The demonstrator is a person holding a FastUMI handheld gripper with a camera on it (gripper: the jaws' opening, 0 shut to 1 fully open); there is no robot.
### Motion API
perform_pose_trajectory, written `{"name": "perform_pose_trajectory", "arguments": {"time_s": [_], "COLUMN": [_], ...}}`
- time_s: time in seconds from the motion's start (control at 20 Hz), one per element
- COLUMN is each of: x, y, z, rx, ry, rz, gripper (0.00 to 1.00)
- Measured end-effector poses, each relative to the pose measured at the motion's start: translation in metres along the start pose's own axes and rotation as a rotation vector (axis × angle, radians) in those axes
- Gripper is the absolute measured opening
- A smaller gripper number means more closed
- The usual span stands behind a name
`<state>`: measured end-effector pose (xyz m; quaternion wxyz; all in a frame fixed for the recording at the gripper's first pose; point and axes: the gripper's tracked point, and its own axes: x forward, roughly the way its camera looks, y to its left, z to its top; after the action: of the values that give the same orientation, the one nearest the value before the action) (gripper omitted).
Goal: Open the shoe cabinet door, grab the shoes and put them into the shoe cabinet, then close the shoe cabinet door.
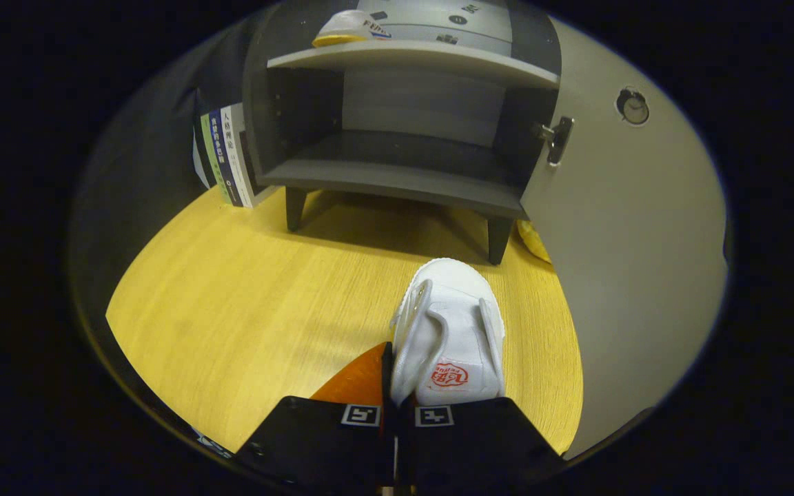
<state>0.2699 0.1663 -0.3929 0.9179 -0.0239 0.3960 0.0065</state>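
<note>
In the gripper view, the hand-held gripper (391, 386) sits low over the yellow wooden table (245, 303), its two fingers drawn close together on the side wall of a white shoe (452, 331). One finger lies along the shoe's outer left side and the other appears to reach into its opening, so the fingers pinch the shoe's wall between them. The shoe points away from the fingers, toe toward the cabinet, and has a red logo near its heel.

Beyond the shoe stands the grey shoe cabinet (404, 124) on short dark legs. Its door (631, 262) is swung wide open to the right, with a metal hinge (557, 139) at its inner edge and a round fitting (633, 107) higher up on the panel. The lower compartment is open and bare. On the upper shelf (411, 58) rests a second shoe (349, 29), white with a yellow sole.

A row of upright books (226, 158) stands just beside the cabinet's left wall, touching or nearly touching it. A small yellow object (533, 241) peeks out between the cabinet's right leg and the open door; what it is cannot be told. The stretch of table between the shoe and the cabinet's front lies open.
</note>
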Motion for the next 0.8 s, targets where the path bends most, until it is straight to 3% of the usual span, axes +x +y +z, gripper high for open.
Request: {"name": "perform_pose_trajectory", "arguments": {"time_s": [0.55, 0.8], "x": [-0.098, -0.137], "y": [0.052, 0.034], "z": [0.138, 0.223], "rx": [-0.024, -0.038], "ry": [-0.248, -0.402], "rz": [0.084, 0.033], "gripper": [0.04, 0.04]}}
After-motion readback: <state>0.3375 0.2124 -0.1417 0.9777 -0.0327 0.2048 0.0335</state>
